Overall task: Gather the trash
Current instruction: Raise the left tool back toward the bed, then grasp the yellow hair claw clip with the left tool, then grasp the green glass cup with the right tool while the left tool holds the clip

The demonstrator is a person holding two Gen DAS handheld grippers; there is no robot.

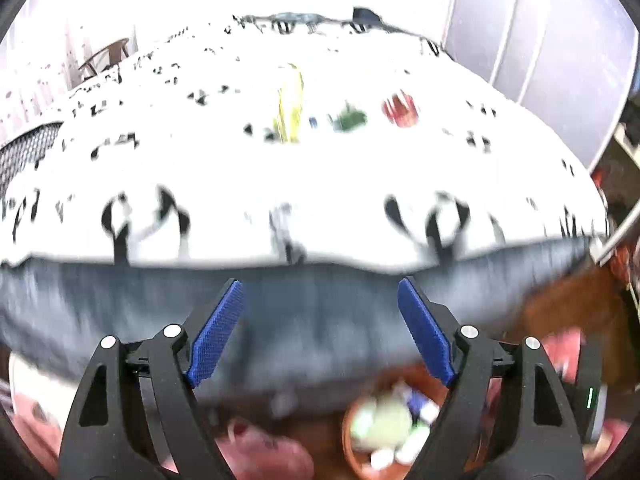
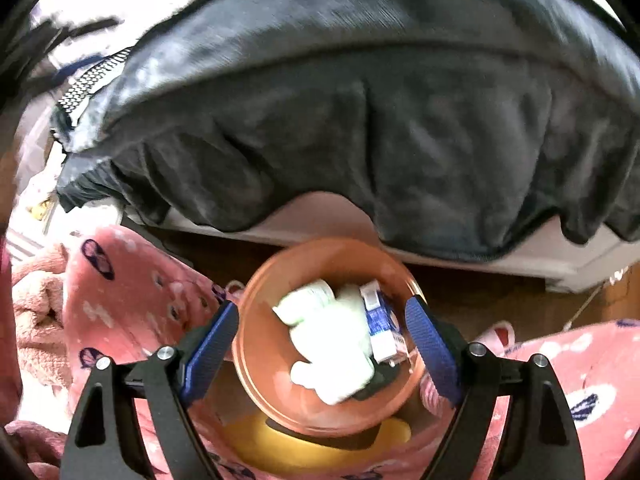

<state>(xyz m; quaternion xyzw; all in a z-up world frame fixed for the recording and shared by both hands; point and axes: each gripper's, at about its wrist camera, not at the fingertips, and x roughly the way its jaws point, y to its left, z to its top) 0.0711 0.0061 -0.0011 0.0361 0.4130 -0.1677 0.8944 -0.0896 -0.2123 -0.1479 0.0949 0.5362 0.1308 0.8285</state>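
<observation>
My right gripper is open and empty, right above an orange bin on the floor. The bin holds crumpled white paper and a blue-and-white carton. My left gripper is open and empty, in front of the bed's edge. On the bed's white patterned cover lie a yellow wrapper, a green piece and a red piece, all blurred and far from the left gripper. The bin also shows low in the left wrist view.
A dark grey sheet hangs over the bed's side. The person's pink patterned trousers flank the bin. A wooden chair stands far left and a grey wardrobe far right.
</observation>
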